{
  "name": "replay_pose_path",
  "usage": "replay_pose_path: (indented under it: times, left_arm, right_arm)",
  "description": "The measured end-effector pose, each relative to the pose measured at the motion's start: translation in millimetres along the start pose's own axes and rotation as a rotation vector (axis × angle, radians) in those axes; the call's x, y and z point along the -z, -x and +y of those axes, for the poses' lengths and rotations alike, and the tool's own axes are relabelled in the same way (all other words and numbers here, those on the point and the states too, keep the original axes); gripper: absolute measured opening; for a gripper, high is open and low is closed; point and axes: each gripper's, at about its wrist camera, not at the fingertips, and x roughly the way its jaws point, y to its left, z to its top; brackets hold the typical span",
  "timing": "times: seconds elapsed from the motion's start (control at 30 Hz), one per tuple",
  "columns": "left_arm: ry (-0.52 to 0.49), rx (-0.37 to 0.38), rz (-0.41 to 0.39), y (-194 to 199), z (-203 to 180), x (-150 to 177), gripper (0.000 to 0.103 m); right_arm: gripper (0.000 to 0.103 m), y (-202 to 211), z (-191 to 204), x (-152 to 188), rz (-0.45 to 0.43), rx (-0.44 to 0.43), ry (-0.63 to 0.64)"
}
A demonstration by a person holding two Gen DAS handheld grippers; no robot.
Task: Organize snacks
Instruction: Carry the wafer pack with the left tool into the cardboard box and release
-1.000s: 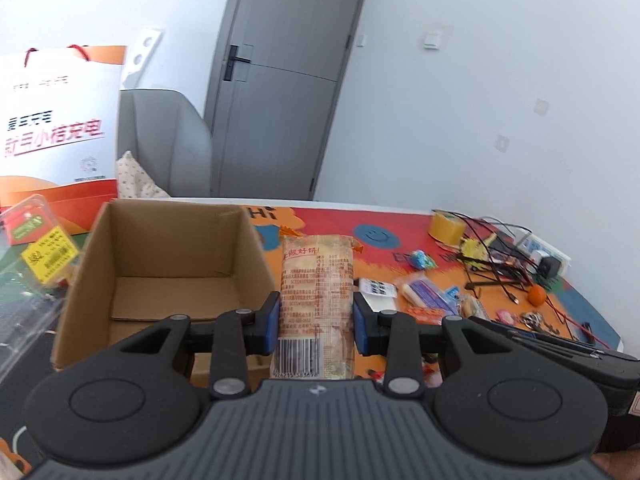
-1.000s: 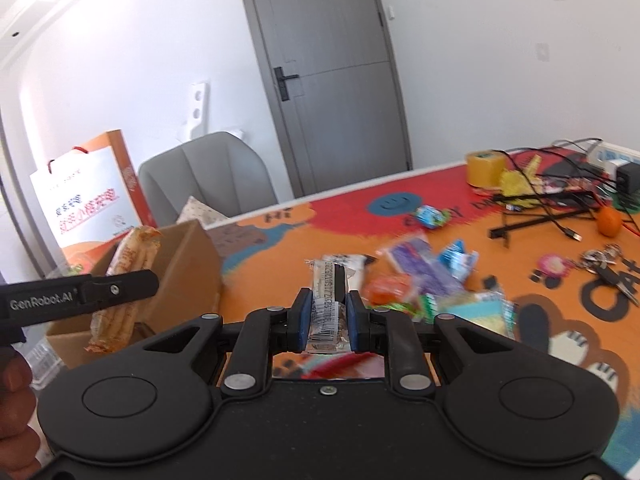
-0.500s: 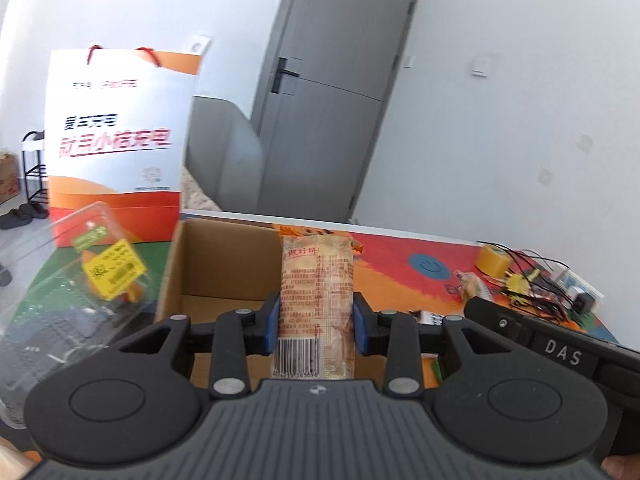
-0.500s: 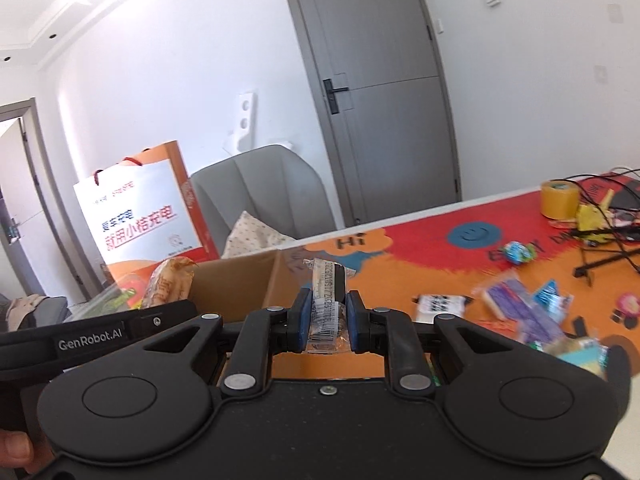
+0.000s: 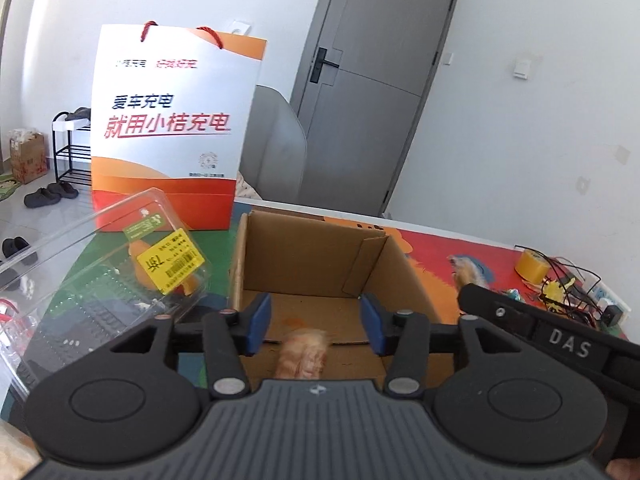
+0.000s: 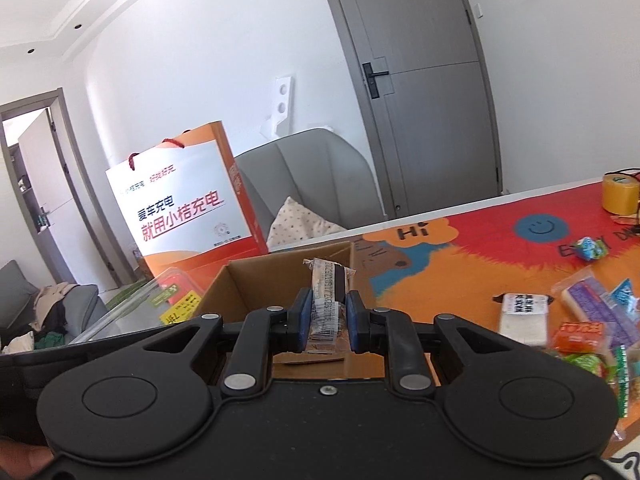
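Above the cardboard box [image 5: 320, 264] my left gripper [image 5: 316, 326] is opening its jaws, nothing pressed between them; a blurred orange snack pack [image 5: 304, 354] shows below them, over the box floor. My right gripper [image 6: 326, 322], at the box's near side, has its jaws clamped on a thin barcoded snack bar [image 6: 326, 300]. Risk: letting go too soon could drop the bar on the box's near rim, so it tips out onto the worktop [image 6: 460, 272]
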Motion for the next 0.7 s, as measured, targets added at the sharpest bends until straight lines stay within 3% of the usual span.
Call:
replay_pose_path:
  times: [0.2,0.3,0.37,0.7]
  left_arm:
    - [0.031,-0.014,-0.018,7,9,-2,0.06]
    - [0.039,-0.026,-0.031,9,13,-2,0.069]
    - [0.045,-0.03,-0.036,11,13,-2,0.078]
    - [0.013,0.007,-0.026,16,-4,5,0.095]
  right_arm:
    - [0.02,-7,7,0,0.016,-0.023,-0.015]
    - [0.029,-8,10,1,0.025,-0.036,-0.007]
    - [0.041,-4,9,1,0.018,-0.029,-0.011]
    - [0.055,25,-14,6,-0.004,0.066,-0.043]
